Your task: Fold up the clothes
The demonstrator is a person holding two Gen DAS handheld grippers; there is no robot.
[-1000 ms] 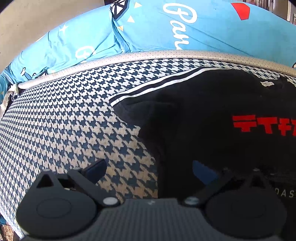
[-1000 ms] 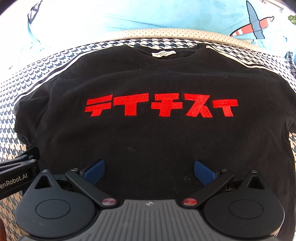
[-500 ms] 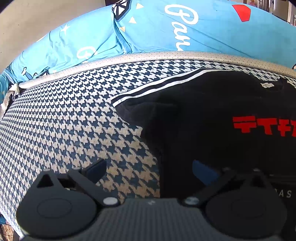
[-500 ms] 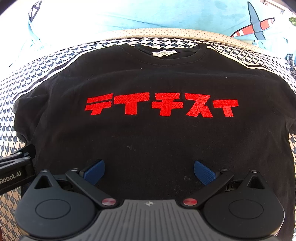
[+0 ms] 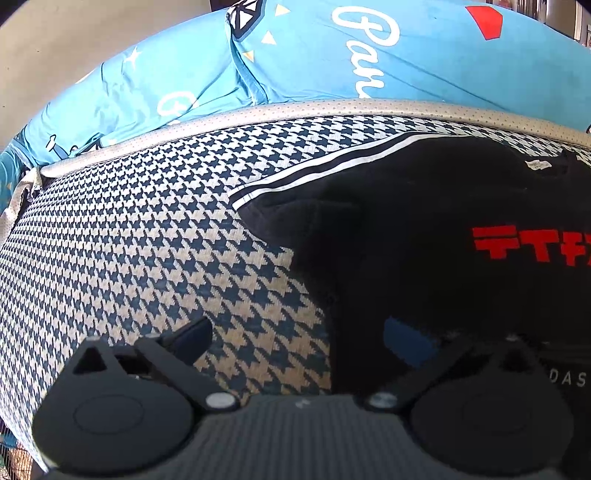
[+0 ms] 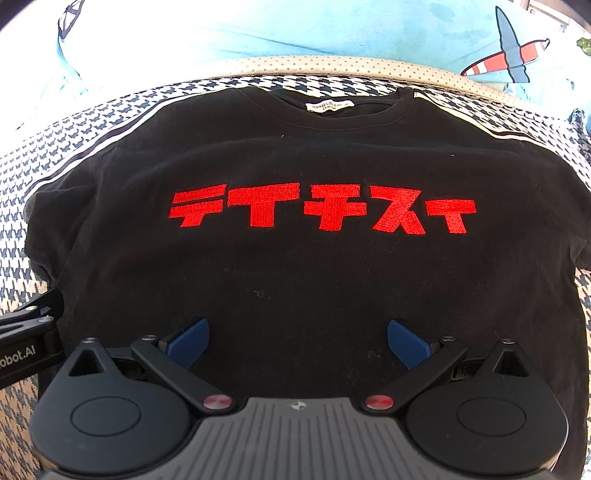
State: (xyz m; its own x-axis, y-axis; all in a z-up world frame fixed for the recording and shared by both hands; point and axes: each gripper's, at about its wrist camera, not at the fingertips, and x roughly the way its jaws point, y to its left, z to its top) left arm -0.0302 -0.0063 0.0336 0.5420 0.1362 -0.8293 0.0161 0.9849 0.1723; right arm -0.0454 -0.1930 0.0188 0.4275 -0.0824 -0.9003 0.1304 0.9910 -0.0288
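A black T-shirt (image 6: 295, 280) with red block lettering lies flat, front up, on a houndstooth cover (image 5: 129, 240). White stripes run along its shoulders. My right gripper (image 6: 297, 341) hovers open over the lower middle of the shirt, nothing between its blue pads. My left gripper (image 5: 297, 341) is open at the shirt's left edge (image 5: 325, 325), one finger over the cover, the other over the black fabric below the left sleeve (image 5: 295, 221). The left gripper's body (image 6: 26, 343) shows at the left edge of the right wrist view.
Blue printed bedding (image 5: 295, 59) is bunched behind the cover's beige dotted rim (image 5: 332, 110). In the right wrist view the same pale blue bedding (image 6: 295, 33) lies beyond the collar, with a shark print (image 6: 513, 59) at the right.
Both views drift slightly; the left gripper shifted a little left along the shirt's edge. Both grippers stay open and the shirt has not moved.
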